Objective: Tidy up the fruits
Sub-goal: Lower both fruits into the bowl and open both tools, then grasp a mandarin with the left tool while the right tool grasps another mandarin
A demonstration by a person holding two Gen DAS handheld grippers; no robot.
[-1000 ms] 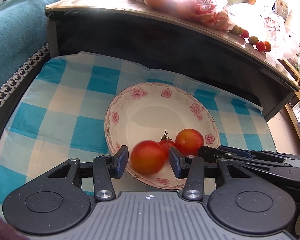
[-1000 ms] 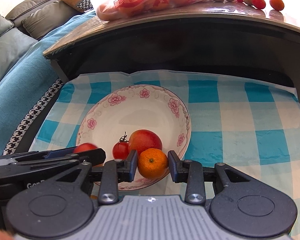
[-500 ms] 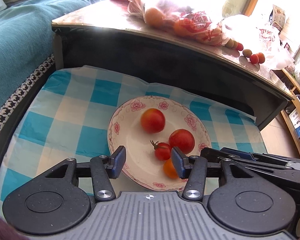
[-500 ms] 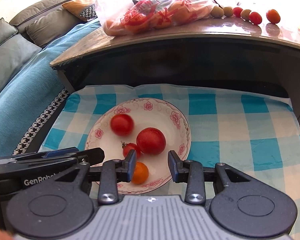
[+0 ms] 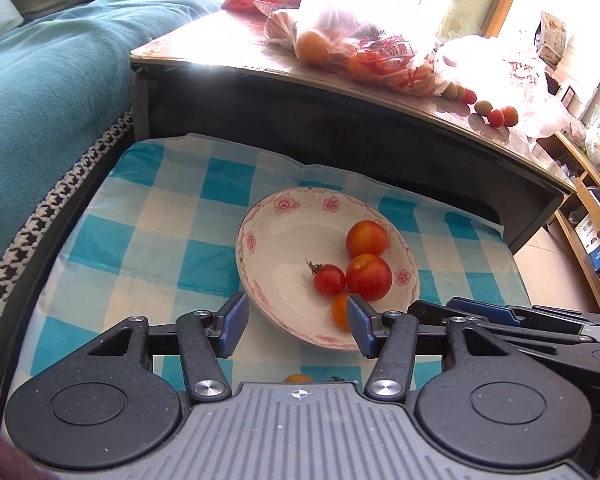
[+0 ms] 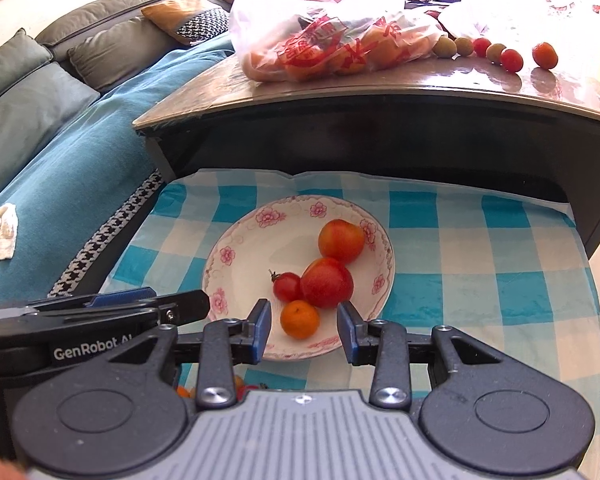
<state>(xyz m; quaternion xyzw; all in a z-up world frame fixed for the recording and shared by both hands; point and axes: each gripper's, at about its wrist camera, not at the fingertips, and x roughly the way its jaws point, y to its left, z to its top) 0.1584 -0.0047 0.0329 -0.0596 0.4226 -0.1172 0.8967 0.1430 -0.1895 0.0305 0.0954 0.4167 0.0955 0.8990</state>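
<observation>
Red-orange fruit: four pieces in plate [image 6: 236, 240] on checked cloth [image 6: 460, 248]: two plums [image 6: 341, 241], [image 6: 327, 282], cherry tomato [image 6: 287, 287], mandarin [image 6: 299, 319].
Loose fruit: row of small red and green ones [image 6: 512, 59] on raised table [image 6: 380, 80], far edge, beyond plate; bag [image 6: 324, 40] of oranges beside them.
Under tongs: bits of orange and red [image 6: 188, 391] peek out below the right gripper body; too hidden to identify.
Left gripper [image 5: 296, 326]: jaws apart, nothing between the pads, just been opening; hangs over plate's near rim.
Right gripper [image 6: 304, 330]: jaws apart, empty; mandarin shows in the gap but lies below in the plate, pads not touching it.
Key relation: table row lies ahead and above both tongs, off to the right; right gripper judged nearer to it.
Axis: small fruit near round, no long axis to align to; row itself runs left-right along table edge.
Step judged: drop done, next reach likely to table row.
Risk: round fruit may roll off the glossy top if nudged.
</observation>
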